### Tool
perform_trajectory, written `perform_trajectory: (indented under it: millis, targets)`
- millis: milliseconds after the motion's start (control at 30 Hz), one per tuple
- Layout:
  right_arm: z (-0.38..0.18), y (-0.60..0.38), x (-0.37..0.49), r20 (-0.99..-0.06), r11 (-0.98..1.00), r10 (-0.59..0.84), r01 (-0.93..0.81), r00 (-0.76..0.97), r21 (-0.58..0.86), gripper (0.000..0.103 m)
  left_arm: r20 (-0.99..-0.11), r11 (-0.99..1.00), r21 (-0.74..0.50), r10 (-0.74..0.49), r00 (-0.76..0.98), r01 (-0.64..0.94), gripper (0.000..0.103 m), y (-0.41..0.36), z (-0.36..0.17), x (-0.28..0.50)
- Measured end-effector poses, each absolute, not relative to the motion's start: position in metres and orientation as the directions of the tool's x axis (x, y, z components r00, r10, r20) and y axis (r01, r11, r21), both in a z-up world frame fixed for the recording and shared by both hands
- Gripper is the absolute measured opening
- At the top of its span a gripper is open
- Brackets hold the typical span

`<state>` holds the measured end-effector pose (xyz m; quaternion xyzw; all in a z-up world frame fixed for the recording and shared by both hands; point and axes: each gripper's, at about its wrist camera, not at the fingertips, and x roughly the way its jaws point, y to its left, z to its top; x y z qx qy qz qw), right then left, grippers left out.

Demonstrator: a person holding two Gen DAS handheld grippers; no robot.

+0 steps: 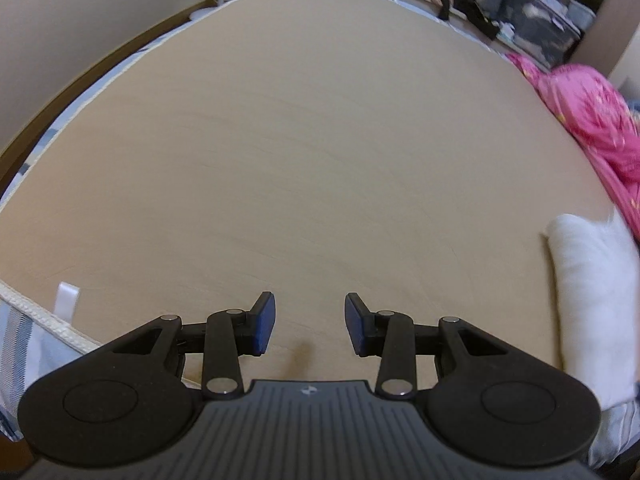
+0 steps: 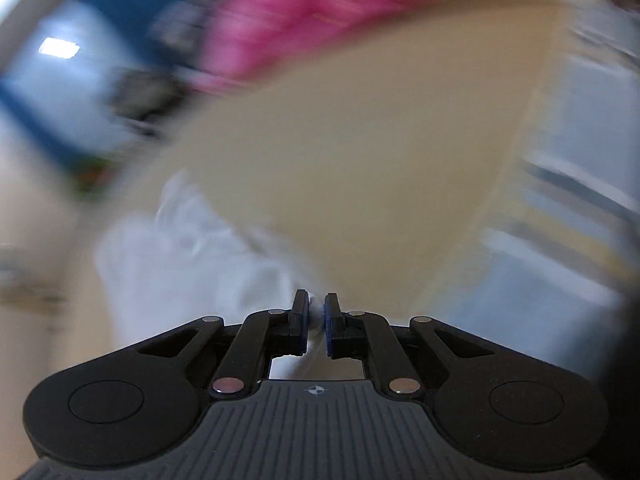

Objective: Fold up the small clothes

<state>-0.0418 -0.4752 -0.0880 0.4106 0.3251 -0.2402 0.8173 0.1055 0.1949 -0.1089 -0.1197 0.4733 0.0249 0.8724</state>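
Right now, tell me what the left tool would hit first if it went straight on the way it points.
Probably the bare tan wooden tabletop: nothing lies between or ahead of the open left tool. The white cloth sits off to its right.

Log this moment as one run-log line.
left gripper: open, empty, over board | right gripper: shut on white cloth | view blurred

Black linkage tongs point(image 1: 310, 322) with blue pads point(image 1: 265, 322), silver rivets, ribbed grey base

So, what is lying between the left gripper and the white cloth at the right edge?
Nothing: in the left wrist view only bare tan board separates the left gripper from the white cloth. Its jaws stand open and empty.
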Motion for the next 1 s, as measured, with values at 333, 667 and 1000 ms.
perform_trajectory:
  millis: [333,667,1000]
  targets:
    - [-0.08,-0.509,-0.029,-0.703,0.663,-0.031,0.541,0.71,0.517,0.062,-0.773,0.991,-0.063,-0.124,0.622,0.12,0.043,0.092,-0.108,0.086]
    - [-0.089,-0.489,0.015,-0.85,0.836,0.046,0.446,0.524,0.32,0.027,-0.676,0.879,-0.098,-0.403,0.617,0.466,0.043,-0.095,-0.098,0.056]
    - [-0.029,-0.513,0.067,-0.699,0.929,0.131,0.159,0.703,0.334,0.077,-0.808,0.866,-0.109,-0.363,0.464,0.488,0.045,-0.135,-0.186,0.058]
